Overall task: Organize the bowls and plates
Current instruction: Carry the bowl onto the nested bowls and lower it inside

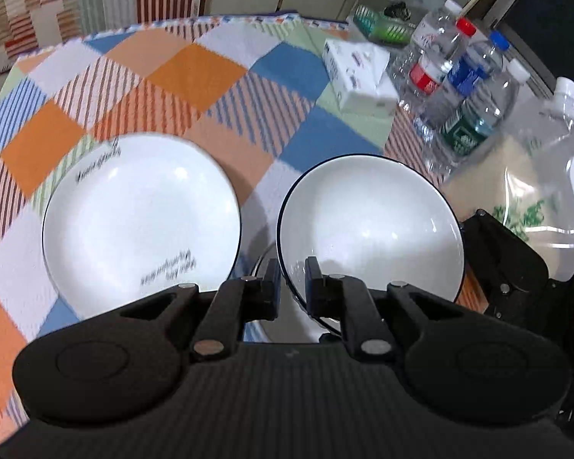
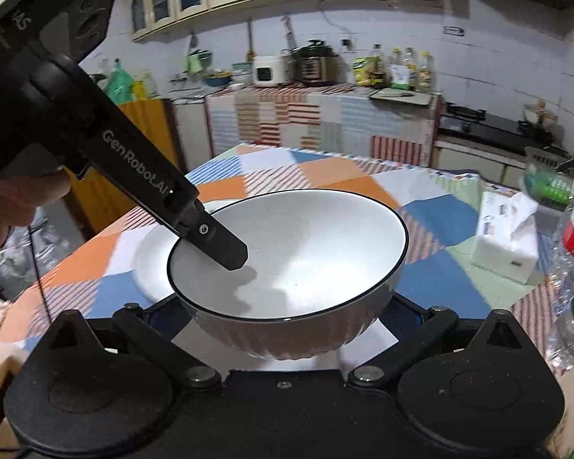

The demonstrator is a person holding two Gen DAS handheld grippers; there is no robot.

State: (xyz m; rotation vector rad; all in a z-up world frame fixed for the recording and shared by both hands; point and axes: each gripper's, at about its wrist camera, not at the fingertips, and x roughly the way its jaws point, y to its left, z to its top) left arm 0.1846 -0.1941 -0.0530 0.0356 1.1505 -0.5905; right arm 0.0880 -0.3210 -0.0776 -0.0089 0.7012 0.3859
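The left hand-held gripper (image 1: 291, 287) pinches the bowl (image 1: 369, 225) rim, the right hand-held gripper (image 2: 287, 329) cradles its sides wide, lifted above the surface (image 1: 218, 72); the plate (image 1: 141, 222) awaits stacking.

White bowl (image 1: 367, 225) with dark rim, upright, raised above tabletop (image 1: 195, 72), white plate (image 1: 141, 218) with printed script flat beside it.

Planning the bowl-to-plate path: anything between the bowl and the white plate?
Nothing visible. The bowl, its rim clamped in the left tongs, is just right of the plate; only tablecloth shows in the gap. Water bottles and tissue box stand off to the bowl's other side.
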